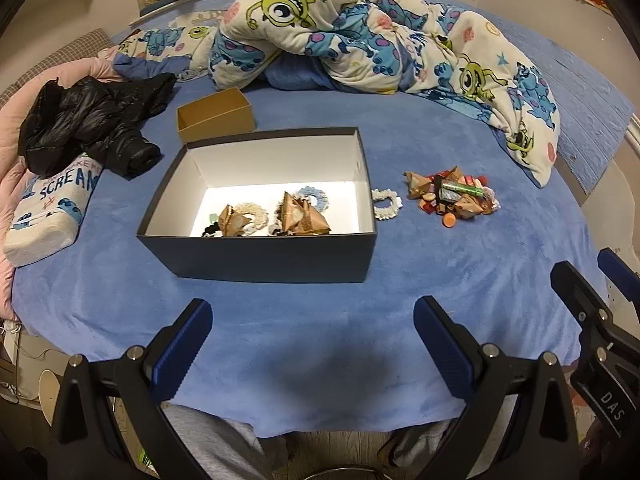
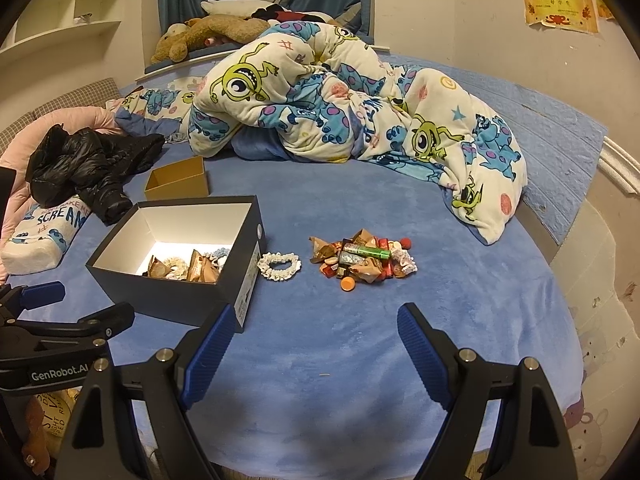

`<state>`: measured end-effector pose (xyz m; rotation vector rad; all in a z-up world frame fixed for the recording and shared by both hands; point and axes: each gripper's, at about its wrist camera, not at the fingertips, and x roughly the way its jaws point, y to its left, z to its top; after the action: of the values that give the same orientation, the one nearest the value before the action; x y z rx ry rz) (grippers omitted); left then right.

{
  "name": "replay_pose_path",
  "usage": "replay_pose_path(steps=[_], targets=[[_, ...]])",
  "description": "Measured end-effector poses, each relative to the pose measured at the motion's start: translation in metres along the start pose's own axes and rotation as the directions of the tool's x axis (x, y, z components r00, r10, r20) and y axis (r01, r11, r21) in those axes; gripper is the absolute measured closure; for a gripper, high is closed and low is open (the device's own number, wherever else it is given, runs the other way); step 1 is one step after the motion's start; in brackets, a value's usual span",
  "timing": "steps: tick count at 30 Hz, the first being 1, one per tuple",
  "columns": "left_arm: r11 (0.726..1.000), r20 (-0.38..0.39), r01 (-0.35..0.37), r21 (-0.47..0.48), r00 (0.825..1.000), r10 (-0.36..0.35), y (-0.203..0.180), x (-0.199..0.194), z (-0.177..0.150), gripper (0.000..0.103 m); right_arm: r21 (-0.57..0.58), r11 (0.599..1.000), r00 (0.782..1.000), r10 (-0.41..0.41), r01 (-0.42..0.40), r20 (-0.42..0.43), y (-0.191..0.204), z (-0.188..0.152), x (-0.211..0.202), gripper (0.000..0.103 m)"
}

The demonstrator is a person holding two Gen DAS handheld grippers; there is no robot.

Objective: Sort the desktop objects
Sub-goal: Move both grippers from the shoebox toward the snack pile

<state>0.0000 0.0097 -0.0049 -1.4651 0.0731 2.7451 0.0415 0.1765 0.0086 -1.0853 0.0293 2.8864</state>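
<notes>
A dark open box stands on the blue bed cover and holds brown paper packets and lace scrunchies. A white scrunchie lies just right of the box. Further right is a pile of small objects with a green tube and an orange cap. A small brown box stands behind. My left gripper and right gripper are open and empty, near the front edge, apart from everything.
A crumpled cartoon quilt lies behind. A black jacket rests on a printed pillow at the left. The bed's edge curves along the right near a wall.
</notes>
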Motion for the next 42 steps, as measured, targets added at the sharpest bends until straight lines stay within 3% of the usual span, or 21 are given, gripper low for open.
replay_pose_path(steps=[14, 22, 29, 33, 35, 37, 39, 42], targets=[[0.997, -0.005, 0.031, 0.068, 1.0, -0.031, -0.029, 0.013, 0.007, 0.001, 0.056, 0.998, 0.999, 0.019, -0.017, -0.029, -0.022, -0.004, 0.015, 0.018], [0.987, -0.014, 0.08, 0.143, 0.997, -0.078, -0.062, 0.029, 0.008, 0.001, 0.053, 0.998, 0.999, -0.01, 0.013, -0.054, -0.044, -0.008, 0.033, 0.018], [0.938, -0.011, 0.184, 0.295, 0.982, -0.189, -0.111, 0.06, 0.012, 0.003, 0.053, 0.999, 0.998, 0.013, -0.01, -0.055, -0.088, -0.017, 0.064, 0.018], [0.901, -0.035, 0.257, 0.35, 0.965, -0.262, -0.137, 0.091, 0.021, 0.012, 0.062, 0.997, 0.997, 0.059, -0.055, -0.051, -0.114, -0.017, 0.09, 0.018], [0.888, -0.053, 0.292, 0.355, 0.955, -0.293, -0.147, 0.109, 0.029, 0.019, 0.06, 0.996, 0.996, 0.075, -0.072, -0.054, -0.124, -0.015, 0.103, 0.023], [0.879, -0.085, 0.332, 0.343, 0.943, -0.323, -0.157, 0.13, 0.037, 0.032, 0.043, 0.995, 0.994, 0.095, -0.092, -0.055, -0.133, -0.009, 0.123, 0.031], [0.869, -0.119, 0.375, 0.323, 0.927, -0.356, -0.166, 0.155, 0.045, 0.034, 0.035, 0.994, 0.992, 0.105, -0.102, -0.064, -0.14, -0.005, 0.142, 0.041], [0.864, -0.139, 0.395, 0.311, 0.919, -0.37, -0.177, 0.183, 0.05, 0.038, 0.027, 0.994, 0.989, 0.112, -0.11, -0.092, -0.153, 0.0, 0.18, 0.051]])
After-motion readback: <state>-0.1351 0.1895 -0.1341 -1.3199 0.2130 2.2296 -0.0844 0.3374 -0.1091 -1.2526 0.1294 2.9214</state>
